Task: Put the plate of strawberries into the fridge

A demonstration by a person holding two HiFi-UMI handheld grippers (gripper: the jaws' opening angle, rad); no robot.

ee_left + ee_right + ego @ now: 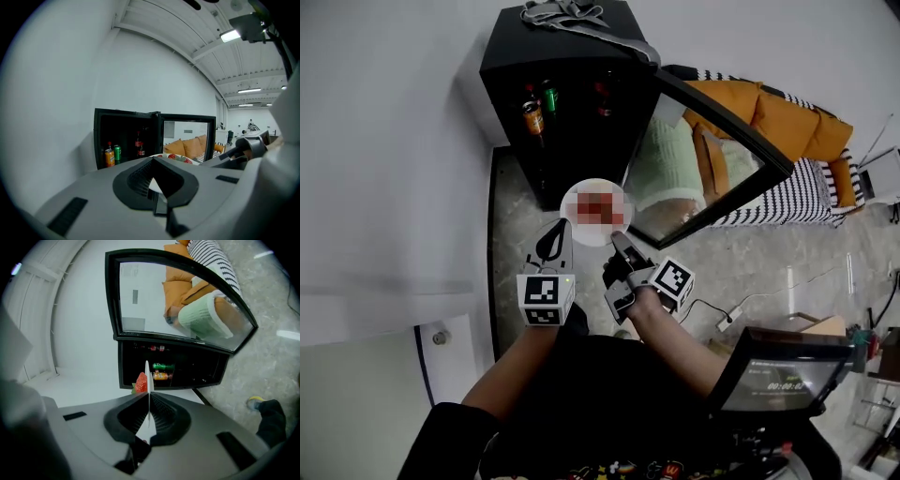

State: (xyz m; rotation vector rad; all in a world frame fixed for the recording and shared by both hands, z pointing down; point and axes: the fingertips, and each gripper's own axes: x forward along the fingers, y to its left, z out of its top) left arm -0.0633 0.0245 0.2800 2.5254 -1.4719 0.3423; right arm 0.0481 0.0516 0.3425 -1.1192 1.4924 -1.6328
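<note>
A white plate of strawberries (594, 212) hangs in the air just in front of the open black fridge (572, 56). Both grippers hold it by the near rim. My left gripper (555, 234) is shut on the plate's left edge; in the left gripper view the white rim (155, 185) sits between the jaws, with strawberries (179, 158) beyond. My right gripper (620, 244) is shut on the right edge; in the right gripper view the plate (147, 376) shows edge-on with one strawberry (141, 382) beside it. The fridge door (712, 141) stands swung open to the right.
Soda cans (534, 114) and bottles (602, 98) stand inside the fridge. A grey cloth (572, 14) lies on its top. A striped sofa with orange cushions (787, 122) is behind the glass door. White wall (384, 141) at left, a screen device (769, 380) at lower right.
</note>
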